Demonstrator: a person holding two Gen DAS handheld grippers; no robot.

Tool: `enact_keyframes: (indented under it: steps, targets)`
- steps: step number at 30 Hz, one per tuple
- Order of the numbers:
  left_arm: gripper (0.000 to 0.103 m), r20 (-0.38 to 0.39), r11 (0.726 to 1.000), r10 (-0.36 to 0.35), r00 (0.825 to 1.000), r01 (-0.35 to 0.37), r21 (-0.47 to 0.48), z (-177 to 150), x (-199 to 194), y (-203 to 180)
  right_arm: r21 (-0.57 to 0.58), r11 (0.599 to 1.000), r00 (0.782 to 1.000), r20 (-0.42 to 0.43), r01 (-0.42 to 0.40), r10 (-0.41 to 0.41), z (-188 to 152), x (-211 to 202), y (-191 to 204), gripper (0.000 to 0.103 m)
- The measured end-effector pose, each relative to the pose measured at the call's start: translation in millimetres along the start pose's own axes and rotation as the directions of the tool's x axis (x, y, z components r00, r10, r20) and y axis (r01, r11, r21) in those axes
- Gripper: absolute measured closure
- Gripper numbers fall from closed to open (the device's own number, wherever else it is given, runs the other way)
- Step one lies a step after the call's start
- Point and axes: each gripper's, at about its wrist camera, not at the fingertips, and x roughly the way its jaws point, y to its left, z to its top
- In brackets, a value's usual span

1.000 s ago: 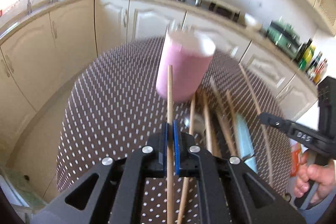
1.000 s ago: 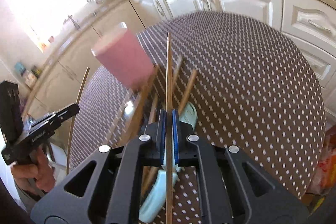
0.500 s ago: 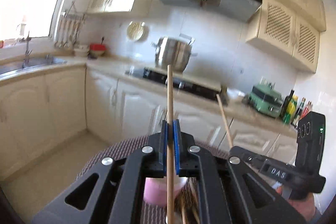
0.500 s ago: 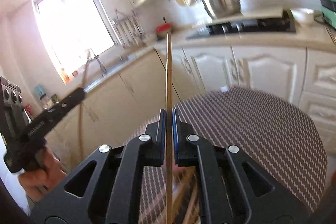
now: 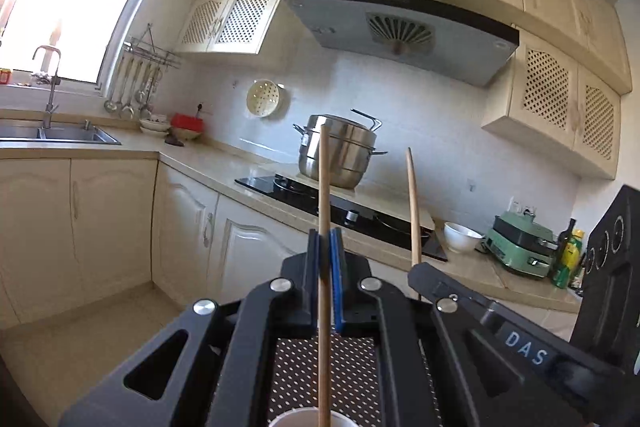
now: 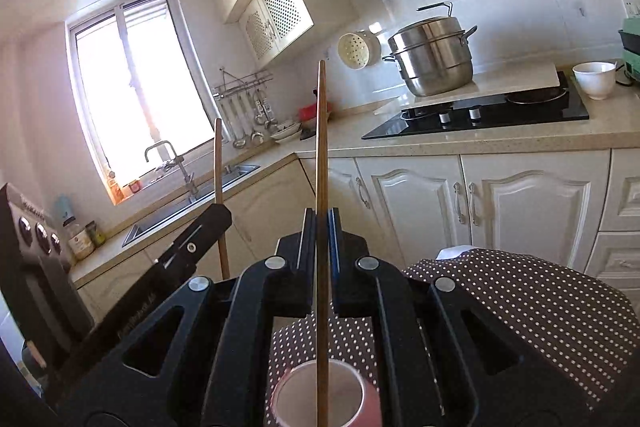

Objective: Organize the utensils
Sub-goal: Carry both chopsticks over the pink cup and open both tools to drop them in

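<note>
What moved: both my claws went up and tipped level, so I see cupboards and the stove now, not the table top like before.
Left claw [image 5: 325, 259]: pinched tight on a wooden chopstick [image 5: 324, 211] that stands almost straight up.
Right claw [image 6: 321, 239]: pinched tight on another chopstick [image 6: 320, 155], also standing up.
Pink cup [image 6: 326, 393]: sits on the dotted tablecloth [image 6: 520, 307], right under my right claw. The low end of my right stick points at its open mouth. From my left claw's view I only see the cup's rim at the very bottom.
Step now: I think I am about to drop both sticks into the cup.
What could go wrong: the cup is tall and light, I guess. If a stick pokes the rim or the side, the cup may tip over.
Also: my two claws are near each other. They could bump, or the sticks could cross.
Also: if I let go too high, a stick may bounce out and roll off the table.
</note>
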Motion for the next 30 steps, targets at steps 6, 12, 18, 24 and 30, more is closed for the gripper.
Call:
enact_keyframes:
  steps: [6,12,18,24,30]
  targets:
    - [0.098,-0.014,0.999,0.029,0.999,-0.029,0.020,-20.3,14.6,6.2,0.010,1.000,1.000,-0.027,0.010,-0.010,-17.9,19.9,-9.4,0.096]
    - [0.098,-0.042,0.998,0.043,0.998,-0.041,0.042,-33.2,18.0,8.5,0.003,1.000,0.997,-0.076,0.020,-0.019,-36.1,27.1,-14.0,0.096]
    - [0.057,-0.051,0.997,0.055,0.997,-0.053,0.050,-35.8,10.0,10.8,-0.003,1.000,0.989,-0.142,0.030,-0.030,-44.2,24.0,-17.1,0.095]
    - [0.010,-0.026,0.997,0.075,0.997,-0.074,0.030,-20.6,-20.1,15.7,0.041,0.997,0.991,-0.120,0.063,-0.057,-43.5,-3.8,-28.8,0.024]
    - [0.004,-0.064,0.973,0.187,0.980,-0.175,0.152,-11.7,-44.3,-1.9,0.081,0.990,0.986,-0.134,0.114,-0.103,-40.3,-29.6,-38.8,0.006]
